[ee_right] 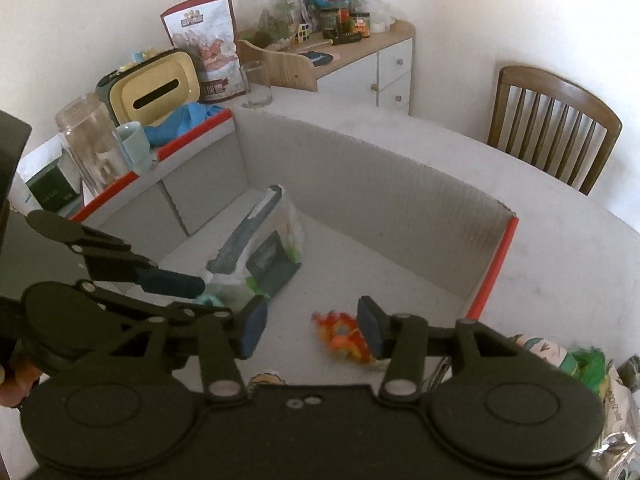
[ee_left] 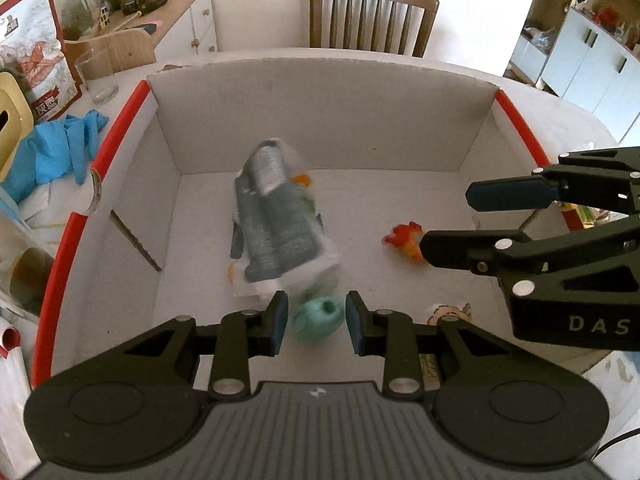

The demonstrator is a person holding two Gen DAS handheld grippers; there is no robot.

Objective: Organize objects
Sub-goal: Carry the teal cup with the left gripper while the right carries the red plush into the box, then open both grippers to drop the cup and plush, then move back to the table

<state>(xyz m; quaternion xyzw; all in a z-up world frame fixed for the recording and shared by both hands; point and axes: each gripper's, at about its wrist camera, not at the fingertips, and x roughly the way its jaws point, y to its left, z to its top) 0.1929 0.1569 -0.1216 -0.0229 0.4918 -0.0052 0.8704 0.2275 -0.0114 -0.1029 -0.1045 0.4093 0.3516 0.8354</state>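
Note:
A white cardboard box with red rims [ee_left: 120, 120] [ee_right: 490, 276] stands on the table. Inside lie a clear pack of grey rolls [ee_left: 276, 216] [ee_right: 260, 248], a teal ball [ee_left: 318, 320] and an orange-red toy [ee_left: 402, 238] [ee_right: 340, 332]. My left gripper [ee_left: 316, 320] is open over the box, its fingers on either side of the teal ball, apart from it. My right gripper [ee_right: 312, 326] [ee_left: 448, 224] is open and hangs just above the orange-red toy. The ball is mostly hidden in the right wrist view.
Left of the box are a blue cloth [ee_left: 60, 148], a drinking glass [ee_left: 96, 76], a tissue box [ee_right: 156, 84] and a snack bag [ee_right: 204, 44]. A wooden chair [ee_left: 372, 16] stands behind the table. Snack packets [ee_right: 592, 372] lie right of the box.

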